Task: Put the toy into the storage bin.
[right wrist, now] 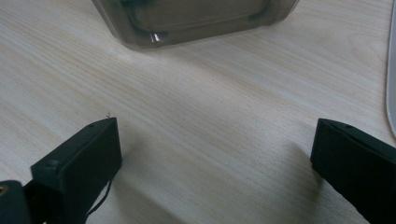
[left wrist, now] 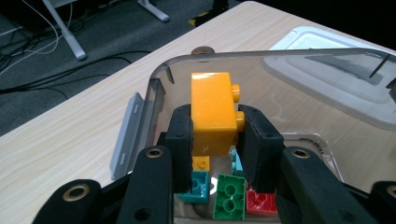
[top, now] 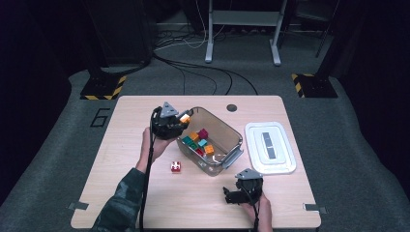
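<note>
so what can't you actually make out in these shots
- Bricks in the clear bin: high view, too small to count.
- Underside of the orange brick: left gripper view, hidden by the left gripper pads.
- Red brick on the table: high view, its white marking too small to read.
- Bin contents: right gripper view, cut off by the top edge.

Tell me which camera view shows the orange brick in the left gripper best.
The left gripper view: the orange brick sits large and sharp between the left gripper's black pads, studs sideways, above the clear bin. In the high view it is a small orange spot at the bin's rim.
</note>
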Motion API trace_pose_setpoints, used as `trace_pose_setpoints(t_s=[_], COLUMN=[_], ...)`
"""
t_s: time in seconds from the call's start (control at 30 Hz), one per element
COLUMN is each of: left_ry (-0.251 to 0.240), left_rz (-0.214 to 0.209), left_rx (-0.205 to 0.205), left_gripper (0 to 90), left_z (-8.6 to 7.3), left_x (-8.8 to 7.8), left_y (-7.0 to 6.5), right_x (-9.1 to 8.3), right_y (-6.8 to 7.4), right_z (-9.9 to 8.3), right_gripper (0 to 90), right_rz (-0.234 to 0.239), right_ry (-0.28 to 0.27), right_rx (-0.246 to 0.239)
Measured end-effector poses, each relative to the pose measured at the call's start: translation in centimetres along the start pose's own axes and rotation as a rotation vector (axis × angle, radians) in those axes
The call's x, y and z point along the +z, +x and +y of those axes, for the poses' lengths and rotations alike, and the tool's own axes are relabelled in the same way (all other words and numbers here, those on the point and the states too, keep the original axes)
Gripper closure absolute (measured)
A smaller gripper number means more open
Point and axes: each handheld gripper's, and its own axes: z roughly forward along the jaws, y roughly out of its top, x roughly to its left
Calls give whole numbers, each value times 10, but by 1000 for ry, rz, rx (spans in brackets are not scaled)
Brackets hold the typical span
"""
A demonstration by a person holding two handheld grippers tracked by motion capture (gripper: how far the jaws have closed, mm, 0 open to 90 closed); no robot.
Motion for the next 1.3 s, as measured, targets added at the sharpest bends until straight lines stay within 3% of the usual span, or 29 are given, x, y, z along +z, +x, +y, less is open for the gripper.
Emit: trace_pose_setpoints(t_s=[0.17,0.3,0.5,0.77,1.0,1.3], left_ry=[34,43,-6,-48,-41,3], left_rz=[-14,-17,0,47,62,51], left_rx=[-9,-55,-76,-91,-122,-166], left_gripper=[644,430,174,33,0,0], left_z=[-1,-8,-21,-43,-71,-108], left_x=[16,20,0,-32,-49,-42], left_y=[2,6,7,3,4,5], right_x=[0,0,0,0,0,0], right_y=[0,0,0,0,0,0], right_z=[0,0,0,0,0,0], right_gripper=[10,11,10,10,10,10], right_rz=[2,2,2,2,2,2], right_ry=[1,1,1,1,1,0], right_rx=[-5,-5,-5,-5,-5,-5])
